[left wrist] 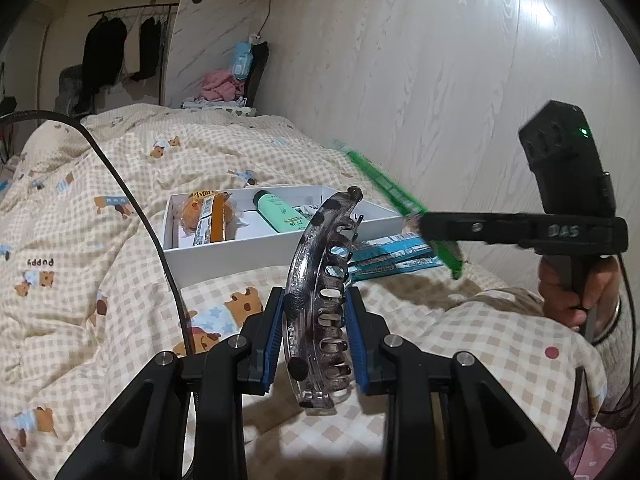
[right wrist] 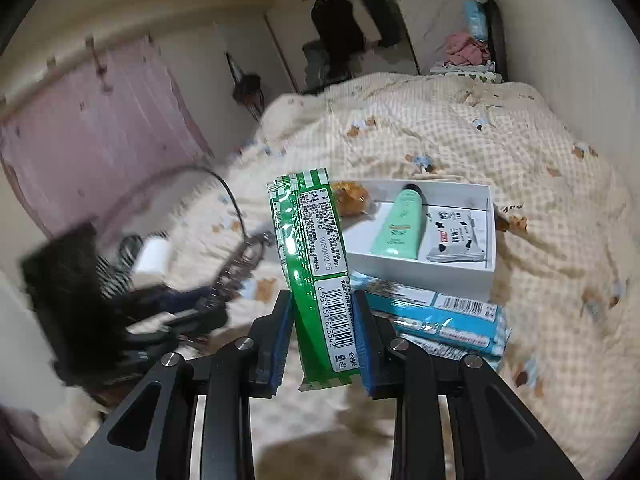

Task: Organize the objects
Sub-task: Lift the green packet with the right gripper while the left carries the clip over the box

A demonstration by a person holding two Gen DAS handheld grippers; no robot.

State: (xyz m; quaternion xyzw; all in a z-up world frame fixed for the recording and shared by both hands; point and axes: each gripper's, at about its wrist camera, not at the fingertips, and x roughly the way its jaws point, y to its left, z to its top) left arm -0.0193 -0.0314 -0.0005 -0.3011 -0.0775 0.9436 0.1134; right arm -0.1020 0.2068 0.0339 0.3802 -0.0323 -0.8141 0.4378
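My left gripper point(left wrist: 316, 320) is shut on a clear smoky hair claw clip point(left wrist: 316, 292), held upright above the checked quilt. My right gripper point(right wrist: 324, 336) is shut on a green snack packet point(right wrist: 316, 256), lifted off the bed; in the left wrist view that packet point(left wrist: 384, 184) shows blurred at the right, held by the right gripper point(left wrist: 420, 224). Beyond both stands a white box point(left wrist: 256, 246) point(right wrist: 460, 276) holding a mint tube point(left wrist: 280, 210) point(right wrist: 400, 224), an orange snack pack point(left wrist: 208, 216) and a small white sachet point(right wrist: 456, 240).
Blue packets point(left wrist: 388, 258) point(right wrist: 440, 316) lie on the quilt in front of the box. A black cable point(left wrist: 140, 216) crosses the bed on the left. A wood-grain wall runs along the right, with clothes and a chair at the far end.
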